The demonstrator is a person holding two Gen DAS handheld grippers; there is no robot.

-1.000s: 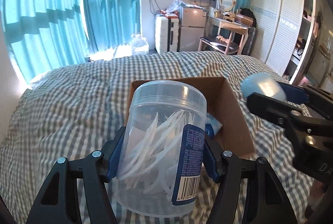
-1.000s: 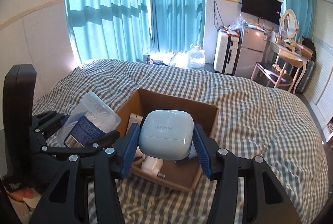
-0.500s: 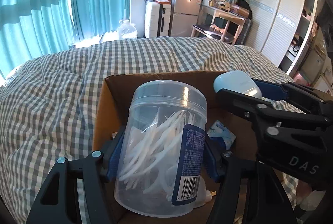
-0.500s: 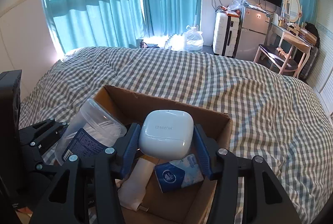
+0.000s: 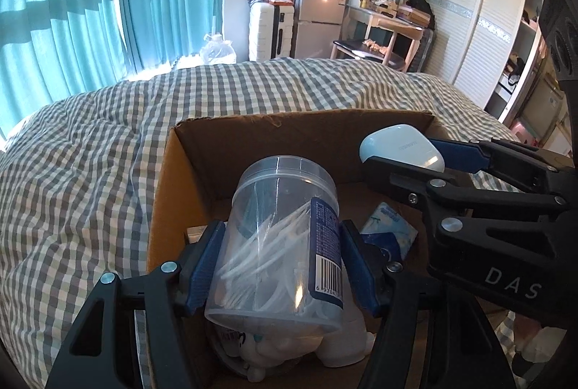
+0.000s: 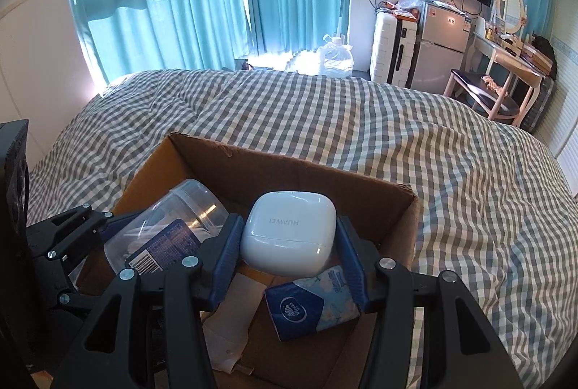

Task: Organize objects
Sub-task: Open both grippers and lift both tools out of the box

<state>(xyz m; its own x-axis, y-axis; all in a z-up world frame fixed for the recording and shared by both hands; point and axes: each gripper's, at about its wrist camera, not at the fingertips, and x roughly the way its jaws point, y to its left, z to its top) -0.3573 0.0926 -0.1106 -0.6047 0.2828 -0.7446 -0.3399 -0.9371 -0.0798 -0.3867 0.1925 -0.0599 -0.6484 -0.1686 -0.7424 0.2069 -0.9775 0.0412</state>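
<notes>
We are holding the jar [image 5: 278,237] and earbud case [image 6: 287,233] clamped tight, right over the box [image 6: 202,157] at frame bottom.

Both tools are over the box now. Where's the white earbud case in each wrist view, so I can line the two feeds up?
Left wrist: the white earbud case sits right of centre, clamped in the right tool.
Right wrist: it is at centre, between that tool's blue pads.
Shared landmark: the blue tissue pack on the cardboard box floor, below the case.
</notes>
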